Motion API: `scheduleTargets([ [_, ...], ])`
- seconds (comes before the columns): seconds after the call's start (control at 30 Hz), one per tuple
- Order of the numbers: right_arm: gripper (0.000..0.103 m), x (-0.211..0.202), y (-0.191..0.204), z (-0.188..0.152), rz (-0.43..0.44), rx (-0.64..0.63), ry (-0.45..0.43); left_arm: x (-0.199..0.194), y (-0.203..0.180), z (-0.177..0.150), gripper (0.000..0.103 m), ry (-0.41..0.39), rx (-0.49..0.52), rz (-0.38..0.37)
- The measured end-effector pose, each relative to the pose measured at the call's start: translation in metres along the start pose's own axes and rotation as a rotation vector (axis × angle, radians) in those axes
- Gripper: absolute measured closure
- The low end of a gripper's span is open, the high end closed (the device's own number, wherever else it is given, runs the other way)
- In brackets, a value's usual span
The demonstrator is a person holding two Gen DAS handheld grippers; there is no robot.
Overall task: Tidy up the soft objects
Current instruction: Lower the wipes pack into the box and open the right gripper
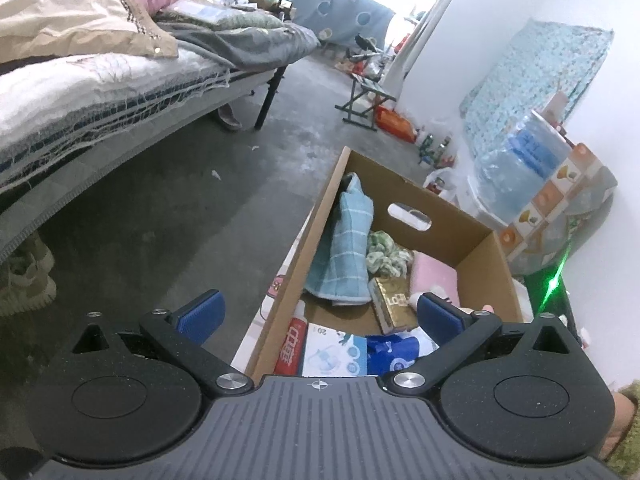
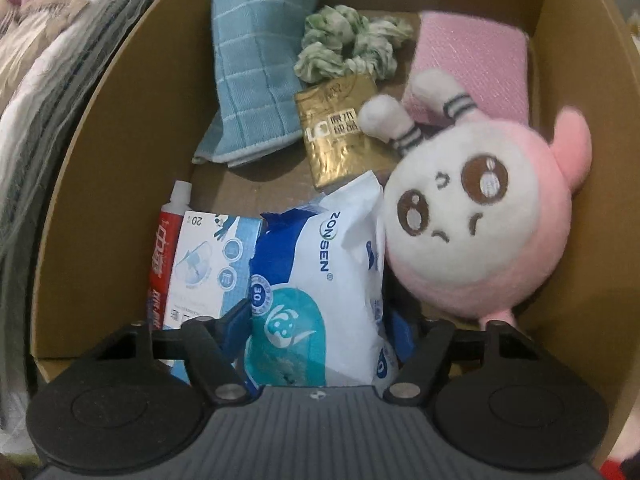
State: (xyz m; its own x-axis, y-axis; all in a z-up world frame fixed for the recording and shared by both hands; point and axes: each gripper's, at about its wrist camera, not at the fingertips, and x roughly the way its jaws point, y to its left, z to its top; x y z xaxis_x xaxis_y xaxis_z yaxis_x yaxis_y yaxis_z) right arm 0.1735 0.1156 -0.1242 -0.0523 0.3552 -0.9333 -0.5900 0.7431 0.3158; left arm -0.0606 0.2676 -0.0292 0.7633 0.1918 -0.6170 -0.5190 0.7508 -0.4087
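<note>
Jaws: right gripper partly closed around a white-and-blue wipes pack, pads at both its sides, firm pressure not certain; left gripper wide open, empty.

Contents of cardboard box, right wrist view: wipes pack at lower centre; pink-and-white plush toy just right of it, touching; boxed item with blue print and red toothpaste tube at lower left; gold packet at centre; blue checked towel upper left; green-white rope knot top centre; pink cloth upper right. Left wrist view: box beside a bed on grey floor.
</note>
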Motion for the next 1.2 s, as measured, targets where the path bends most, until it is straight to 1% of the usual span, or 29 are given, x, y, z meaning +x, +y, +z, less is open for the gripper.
scheduleTargets([
  [0.07, 0.074, 0.0, -0.007, -0.003, 0.054, 0.06, 0.017, 0.001, 0.001, -0.002, 0.0, 0.003, -0.001, -0.005],
  [0.13, 0.074, 0.001, -0.01, -0.001, 0.084, 0.094, 0.001, 0.002, 0.001, -0.003, 0.0, 0.007, -0.003, -0.009],
  [0.23, 0.074, -0.001, -0.029, -0.001, 0.162, 0.184, 0.007, 0.003, -0.001, -0.004, 0.0, 0.017, -0.009, -0.014],
  [0.3, 0.074, -0.004, -0.034, -0.003, 0.196, 0.197, 0.019, 0.003, -0.002, -0.005, 0.0, 0.018, -0.006, -0.019],
  [0.33, 0.074, -0.006, -0.033, -0.003, 0.2, 0.193, 0.026, 0.002, -0.003, -0.005, 0.0, 0.017, -0.002, -0.02],
  [0.37, 0.068, -0.009, -0.031, -0.004, 0.195, 0.185, 0.023, 0.001, -0.004, -0.005, 0.0, 0.016, 0.003, -0.019],
  [0.4, 0.064, -0.015, -0.029, -0.005, 0.184, 0.17, 0.012, 0.0, -0.005, -0.005, 0.0, 0.015, 0.006, -0.017],
  [0.5, 0.064, -0.041, -0.018, -0.002, 0.137, 0.091, -0.059, -0.001, -0.007, -0.005, 0.0, 0.009, 0.011, -0.015],
  [0.57, 0.064, -0.06, -0.011, -0.005, 0.106, 0.046, -0.127, -0.002, -0.007, -0.005, 0.0, 0.006, 0.011, -0.013],
  [0.6, 0.065, -0.07, -0.009, -0.006, 0.104, 0.03, -0.16, -0.002, -0.008, -0.005, 0.0, 0.005, 0.013, -0.013],
  [0.67, 0.07, -0.078, -0.008, -0.007, 0.12, 0.018, -0.19, -0.002, -0.009, -0.006, 0.0, 0.008, 0.017, -0.016],
  [0.73, 0.071, -0.076, -0.009, -0.008, 0.152, 0.026, -0.181, -0.001, -0.01, -0.007, 0.0, 0.012, 0.021, -0.019],
  [0.8, 0.07, -0.063, -0.01, -0.01, 0.155, 0.031, -0.15, 0.0, -0.013, -0.008, 0.0, 0.016, 0.028, -0.021],
  [0.87, 0.07, -0.045, -0.007, -0.011, 0.134, 0.031, -0.123, 0.001, -0.015, -0.009, 0.0, 0.022, 0.032, -0.021],
  [0.97, 0.069, -0.035, -0.007, -0.014, 0.115, 0.026, -0.124, 0.001, -0.018, -0.011, 0.0, 0.031, 0.039, -0.021],
  [1.13, 0.069, -0.04, -0.013, -0.016, 0.159, 0.062, -0.126, 0.0, -0.023, -0.013, 0.0, 0.034, 0.046, -0.018],
  [1.2, 0.068, -0.05, -0.015, -0.021, 0.176, 0.058, -0.155, 0.0, -0.026, -0.013, 0.0, 0.032, 0.054, -0.016],
])
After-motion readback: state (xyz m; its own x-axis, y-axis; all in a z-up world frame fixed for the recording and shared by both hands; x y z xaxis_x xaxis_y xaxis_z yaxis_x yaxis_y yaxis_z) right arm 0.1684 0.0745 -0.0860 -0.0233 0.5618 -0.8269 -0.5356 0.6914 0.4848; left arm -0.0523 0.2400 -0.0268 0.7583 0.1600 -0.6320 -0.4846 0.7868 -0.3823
